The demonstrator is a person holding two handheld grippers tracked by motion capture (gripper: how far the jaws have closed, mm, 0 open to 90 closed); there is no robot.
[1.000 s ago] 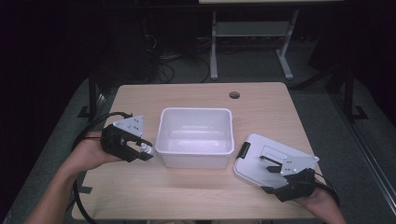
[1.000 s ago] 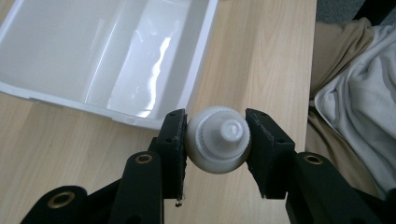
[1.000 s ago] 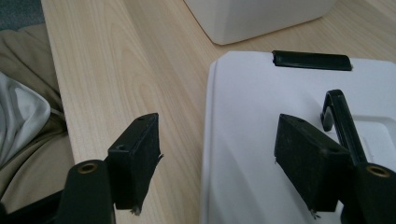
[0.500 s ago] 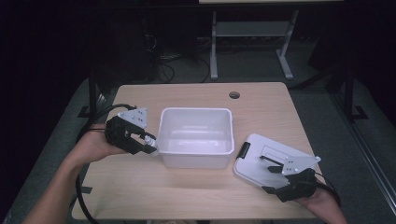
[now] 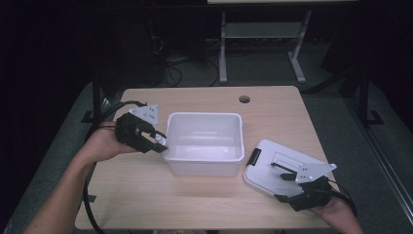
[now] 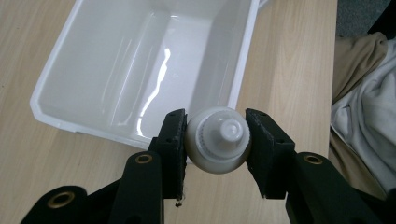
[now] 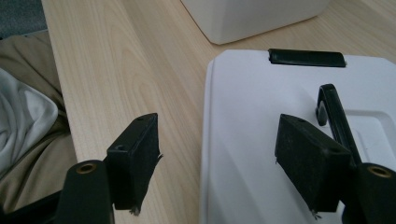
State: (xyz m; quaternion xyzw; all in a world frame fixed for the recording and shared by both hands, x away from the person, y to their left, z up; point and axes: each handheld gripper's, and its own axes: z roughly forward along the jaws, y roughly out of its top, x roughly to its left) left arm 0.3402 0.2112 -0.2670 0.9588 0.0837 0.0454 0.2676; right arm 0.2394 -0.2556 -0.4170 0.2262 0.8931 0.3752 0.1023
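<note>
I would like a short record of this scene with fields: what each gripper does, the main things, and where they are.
left gripper: shut on a small white bottle, cap toward the camera, beside the bin's left side
right gripper: open, holds nothing, jaws astride the near left edge of the lid
bin: white plastic, nothing inside, middle of the table
lid: white, black latch and handle, flat on the table right of the bin
table: light wood, round hole near the far edge
</note>
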